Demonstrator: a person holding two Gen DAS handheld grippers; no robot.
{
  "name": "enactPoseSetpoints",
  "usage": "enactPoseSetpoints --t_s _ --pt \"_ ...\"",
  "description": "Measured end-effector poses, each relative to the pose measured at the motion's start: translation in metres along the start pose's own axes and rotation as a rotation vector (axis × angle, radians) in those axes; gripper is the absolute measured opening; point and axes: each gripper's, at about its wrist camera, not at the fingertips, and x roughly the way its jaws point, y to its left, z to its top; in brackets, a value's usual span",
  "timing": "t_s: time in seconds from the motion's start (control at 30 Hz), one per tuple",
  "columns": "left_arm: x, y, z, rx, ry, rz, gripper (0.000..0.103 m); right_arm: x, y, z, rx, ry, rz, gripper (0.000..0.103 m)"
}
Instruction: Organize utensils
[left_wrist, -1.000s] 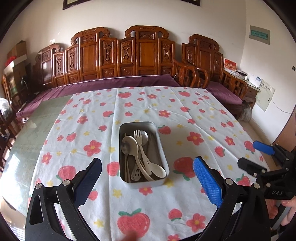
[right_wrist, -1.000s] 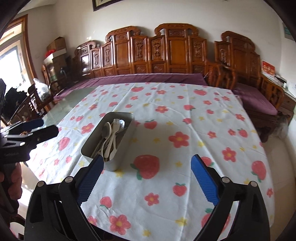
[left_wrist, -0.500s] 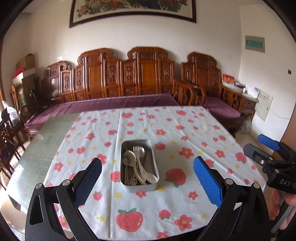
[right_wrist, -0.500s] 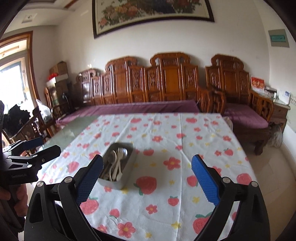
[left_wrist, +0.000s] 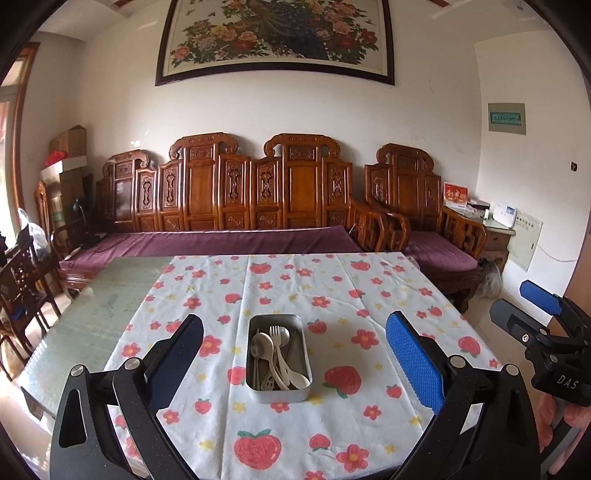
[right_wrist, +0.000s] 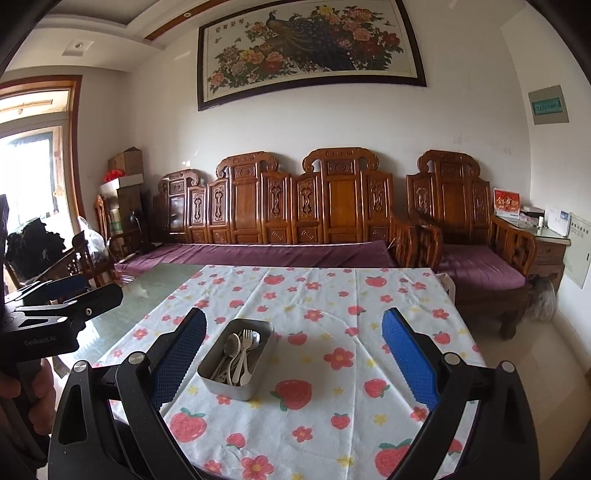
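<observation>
A grey metal tin (left_wrist: 299, 391) (right_wrist: 218, 384) sits on the strawberry-print tablecloth (left_wrist: 332, 295) (right_wrist: 332, 295). Inside it lie cream plastic spoons and forks (left_wrist: 275, 354) (right_wrist: 238, 354) in a loose pile. My left gripper (left_wrist: 295, 365) hangs open above the near table edge, the tin seen between its fingers but farther off. My right gripper (right_wrist: 291, 358) is open too, held back from the table, with the tin toward its left finger. Each view catches the other gripper at its side: the right one (left_wrist: 543, 325), the left one (right_wrist: 59, 295). Neither holds anything.
A long carved wooden bench with purple cushions (left_wrist: 229, 240) runs behind the table, with a matching armchair (left_wrist: 424, 229) at the right. Bare glass tabletop (left_wrist: 110, 295) lies left of the cloth. Dark chairs (left_wrist: 22, 280) stand at the left. A person's hands grip both handles.
Both grippers have pulled back and tilted up from the table, so the tin looks smaller and farther and the wall painting has come into view. Both stayed open.
</observation>
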Motion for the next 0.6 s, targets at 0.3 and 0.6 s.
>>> enactPoseSetpoints --t_s 0.3,0.6 --pt "0.0009 -0.0006 -0.0036 -0.002 0.006 0.007 0.096 0.0038 -0.0035 -0.0006 0.011 0.019 -0.008 0.097" --pt "0.0017 -0.0027 -0.0073 0.006 0.006 0.001 0.096 0.0078 -0.0053 -0.0026 0.01 0.027 -0.012 0.097"
